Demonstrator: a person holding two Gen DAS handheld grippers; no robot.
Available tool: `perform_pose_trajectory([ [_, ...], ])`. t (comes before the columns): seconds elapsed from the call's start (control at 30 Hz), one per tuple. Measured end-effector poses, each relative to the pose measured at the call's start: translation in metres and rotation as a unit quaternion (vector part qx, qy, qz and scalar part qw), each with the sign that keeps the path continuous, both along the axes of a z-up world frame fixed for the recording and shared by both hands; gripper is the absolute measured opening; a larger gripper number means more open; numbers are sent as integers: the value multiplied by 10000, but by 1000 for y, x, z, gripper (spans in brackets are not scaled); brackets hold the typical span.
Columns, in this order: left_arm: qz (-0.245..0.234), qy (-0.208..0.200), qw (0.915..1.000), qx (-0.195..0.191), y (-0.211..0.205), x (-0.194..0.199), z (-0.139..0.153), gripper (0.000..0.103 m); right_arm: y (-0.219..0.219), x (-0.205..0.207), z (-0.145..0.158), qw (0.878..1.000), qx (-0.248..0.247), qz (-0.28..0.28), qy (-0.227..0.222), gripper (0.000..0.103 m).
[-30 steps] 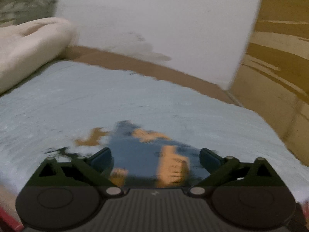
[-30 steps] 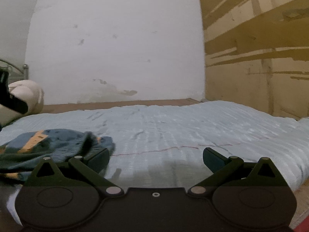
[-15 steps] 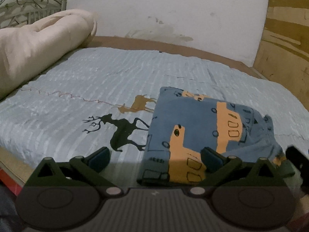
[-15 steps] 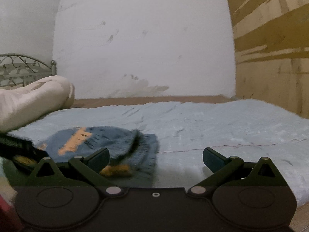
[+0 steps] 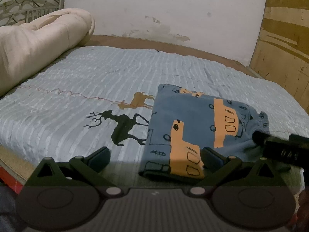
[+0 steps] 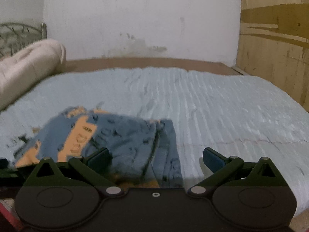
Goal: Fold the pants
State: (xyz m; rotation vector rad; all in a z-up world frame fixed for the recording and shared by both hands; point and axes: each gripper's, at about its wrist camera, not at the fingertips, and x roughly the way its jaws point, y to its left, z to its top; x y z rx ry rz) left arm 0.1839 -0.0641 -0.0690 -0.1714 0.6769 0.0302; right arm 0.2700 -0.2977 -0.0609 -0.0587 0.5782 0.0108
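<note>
The blue pants with orange vehicle prints (image 5: 195, 123) lie folded into a compact rectangle on the light blue bedspread (image 5: 96, 81), near the bed's front edge. My left gripper (image 5: 155, 157) is open and empty, held back from the pants' near left corner. My right gripper (image 6: 156, 157) is open and empty, just in front of the pants (image 6: 119, 135), whose loose waistband end lies toward it. The right gripper's body also shows in the left wrist view (image 5: 280, 148), at the pants' right side.
A rolled cream quilt (image 5: 38, 44) lies along the bed's left side before a metal headboard (image 5: 25, 3). Deer prints (image 5: 123, 123) mark the bedspread left of the pants. A white wall stands behind and wooden panels (image 6: 274, 48) to the right.
Both grippers have drawn back from the pants and risen. The left view now takes in the whole folded pants. The right view has swung left toward them.
</note>
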Motion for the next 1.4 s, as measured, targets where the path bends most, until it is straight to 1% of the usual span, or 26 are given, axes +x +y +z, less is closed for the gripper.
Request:
perform_pose_trajectory([
  [0.07, -35, 21, 10000, -2, 0, -1, 1, 102, 0, -5, -6, 9997, -222, -1, 59, 102],
  [0.1, -59, 32, 10000, -5, 1, -2, 2, 102, -3, -9, -9, 9997, -253, 20, 62, 102],
  [0.27, -150, 47, 9999, -28, 4, -11, 4, 102, -19, -31, -16, 10000, -71, 12, 13, 102],
  [0.37, -117, -73, 9998, -158, 11, -21, 8, 102, -20, -39, -16, 9999, -128, -7, -101, 102],
  [0.47, -56, -278, 9989, -383, 20, -26, 12, 102, -20, -49, -12, 9992, -112, 66, -369, 102],
  [0.57, 54, -291, 9984, -476, 26, -19, 14, 102, -22, -54, -3, 9972, -51, 155, -734, 102],
  [0.63, 120, -222, 9985, -482, 26, -11, 12, 102, -22, -46, 3, 9962, -1, 192, -849, 102],
  [0.7, 176, -64, 9991, -368, 23, -4, 7, 102, -22, -33, 6, 9955, -15, 230, -914, 102],
  [0.73, 166, -63, 9994, -290, 20, -4, 6, 102, -21, -24, 5, 9957, -34, 263, -890, 102],
  [0.83, 77, -152, 9999, -8, 12, -10, 2, 102, -19, 4, 0, 9974, -63, 288, -659, 102],
  [0.9, 37, -163, 9999, 18, 11, -12, 1, 102, -18, 21, -5, 9978, -194, 205, -594, 102],
  [0.97, 9, -173, 9998, 22, 11, -13, 0, 102, -20, 38, -14, 9979, -455, -25, -455, 102],
  [1.0, -9, -175, 9998, 21, 11, -14, 0, 102, -24, 42, -17, 9981, -454, -101, -395, 102],
  [1.1, -42, -190, 9998, 28, 11, -13, -1, 102, -42, 44, -23, 9994, -82, -165, -309, 102],
  [1.2, -71, -177, 9998, 23, 11, -13, 0, 102, -49, 37, -25, 9993, 121, -191, -296, 102],
  [1.23, -88, -152, 9998, -34, 13, -14, 2, 102, -50, 33, -24, 9991, 219, -174, -329, 102],
  [1.3, -97, -157, 9995, -266, 19, -15, 7, 102, -48, 21, -18, 9983, 385, -162, -410, 102],
  [1.37, -13, -235, 9982, -552, 25, -13, 11, 102, -45, 7, -13, 9975, 478, 9, -522, 102],
  [1.4, 41, -239, 9977, -627, 27, -11, 11, 102, -42, 0, -12, 9972, 514, 120, -528, 102],
])
